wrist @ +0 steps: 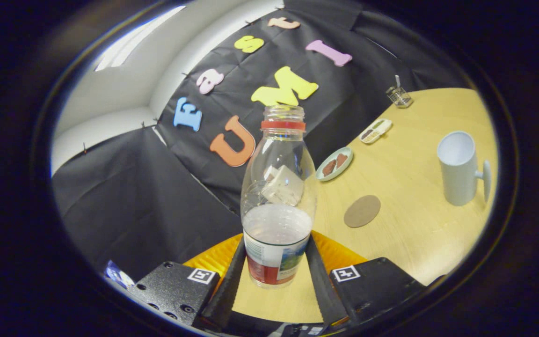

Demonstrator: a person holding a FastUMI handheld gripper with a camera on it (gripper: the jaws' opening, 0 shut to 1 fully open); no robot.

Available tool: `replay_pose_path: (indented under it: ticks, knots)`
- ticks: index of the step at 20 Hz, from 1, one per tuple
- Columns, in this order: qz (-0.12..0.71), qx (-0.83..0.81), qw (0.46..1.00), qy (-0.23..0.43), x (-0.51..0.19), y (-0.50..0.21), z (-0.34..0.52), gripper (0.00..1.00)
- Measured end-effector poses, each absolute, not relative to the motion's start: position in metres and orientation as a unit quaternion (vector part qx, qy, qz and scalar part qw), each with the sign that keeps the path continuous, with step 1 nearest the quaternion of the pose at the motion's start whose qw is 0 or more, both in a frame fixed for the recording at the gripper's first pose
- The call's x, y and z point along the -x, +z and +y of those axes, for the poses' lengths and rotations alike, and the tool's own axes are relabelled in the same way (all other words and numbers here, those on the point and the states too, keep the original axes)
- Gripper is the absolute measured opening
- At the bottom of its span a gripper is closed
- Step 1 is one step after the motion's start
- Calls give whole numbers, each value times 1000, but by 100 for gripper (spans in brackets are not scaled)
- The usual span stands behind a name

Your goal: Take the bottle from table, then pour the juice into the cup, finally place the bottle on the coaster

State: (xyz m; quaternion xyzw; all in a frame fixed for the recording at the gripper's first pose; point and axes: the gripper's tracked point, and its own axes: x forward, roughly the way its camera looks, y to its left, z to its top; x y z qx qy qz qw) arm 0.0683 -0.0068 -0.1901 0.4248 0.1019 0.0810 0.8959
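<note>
Your tool (276, 262) has its two fingers (232, 276) pulled in close on the bottle (276, 201), one finger on each side of the bottom part, and both look pressed against it — so you are holding the bottle. The bottle stands up straight between the fingers. It is see-through, with a red ring (283, 125) near its top and an open mouth, with no cap on it. A label (274, 262) goes around its lower part, just where the fingers squeeze. There is pale, cloudy juice inside, up to a little under the middle. You cannot tell if the bottom of the bottle rests on the worktop (414, 224) or hangs just above it. The whole view is tipped, so the worktop seems to slope. Past the fingers and to the right lies the coaster (362, 211), round, brown and flat on the light wood. It is near the bottle but not touching it. Farther to the right stands the cup (459, 168) — pale, tall, with a handle on its right side. It is well apart from the bottle, and the wood between them is bare. Beyond the coaster sits a small plate (334, 164) with brown pieces on it. Behind that is a long tray (375, 130) with little parts in it. Farthest back is a small clear holder (399, 96) with a thin stick in it. Behind the bottle hangs the dark cloth wall (129, 201).
</note>
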Motion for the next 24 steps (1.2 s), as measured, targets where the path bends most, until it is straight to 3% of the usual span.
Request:
replay_pose_path:
  ticks: [8,24]
  knots:
    - [67,-585,805,71,-71,-181,-36,75]
    - [31,-701,711,45,-83,-176,-72,75]
